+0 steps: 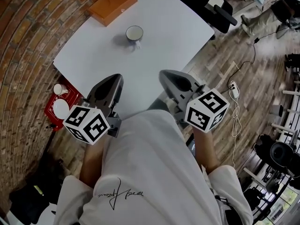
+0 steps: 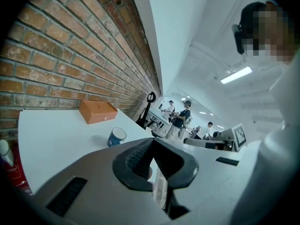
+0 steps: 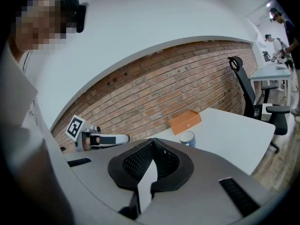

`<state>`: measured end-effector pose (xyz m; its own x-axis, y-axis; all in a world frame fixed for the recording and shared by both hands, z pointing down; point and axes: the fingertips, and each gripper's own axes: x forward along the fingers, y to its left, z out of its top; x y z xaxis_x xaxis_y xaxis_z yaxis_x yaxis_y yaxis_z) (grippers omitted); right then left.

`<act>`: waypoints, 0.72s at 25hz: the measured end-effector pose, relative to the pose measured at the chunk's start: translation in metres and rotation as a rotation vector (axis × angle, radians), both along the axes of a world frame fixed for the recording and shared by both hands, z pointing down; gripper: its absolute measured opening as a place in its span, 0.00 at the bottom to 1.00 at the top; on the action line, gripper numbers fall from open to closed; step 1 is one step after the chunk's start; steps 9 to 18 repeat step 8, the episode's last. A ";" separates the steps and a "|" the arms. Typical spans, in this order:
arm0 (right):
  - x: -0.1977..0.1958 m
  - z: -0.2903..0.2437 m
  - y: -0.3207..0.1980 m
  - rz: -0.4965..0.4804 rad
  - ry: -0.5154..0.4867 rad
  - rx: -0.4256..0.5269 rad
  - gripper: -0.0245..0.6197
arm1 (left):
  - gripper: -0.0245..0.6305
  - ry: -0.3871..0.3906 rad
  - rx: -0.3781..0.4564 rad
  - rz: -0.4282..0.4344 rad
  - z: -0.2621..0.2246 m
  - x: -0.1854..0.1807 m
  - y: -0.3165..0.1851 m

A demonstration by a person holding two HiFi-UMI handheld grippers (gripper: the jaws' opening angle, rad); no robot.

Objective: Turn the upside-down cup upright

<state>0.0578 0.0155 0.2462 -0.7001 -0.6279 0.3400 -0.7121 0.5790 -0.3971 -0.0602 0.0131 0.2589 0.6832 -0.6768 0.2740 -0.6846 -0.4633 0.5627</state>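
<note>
Both claws are held shut with nothing between the jaws: the left claw and the right claw are kept close to the person's body, at the near edge of the white bench. The cup is seen further out on the bench, straight ahead and roughly midway between the lines of the two claws, well apart from both, so neither hand can be called clearly nearer. Its axis is vertical and its open rim faces up, with the pale inside shown from above. It is therefore judged to be upright already, with no turning left to do. An orange box lies beyond it at the far edge, clear of any reach toward the cup.
</note>
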 end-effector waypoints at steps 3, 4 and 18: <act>0.000 -0.002 0.011 0.002 0.004 0.006 0.07 | 0.05 -0.004 0.003 -0.010 -0.002 -0.001 0.007; 0.000 -0.002 0.015 0.003 0.002 0.005 0.07 | 0.05 -0.009 0.003 -0.010 -0.002 0.000 0.010; 0.002 0.001 0.030 0.009 -0.001 -0.004 0.07 | 0.05 -0.046 0.012 0.003 0.000 0.005 0.025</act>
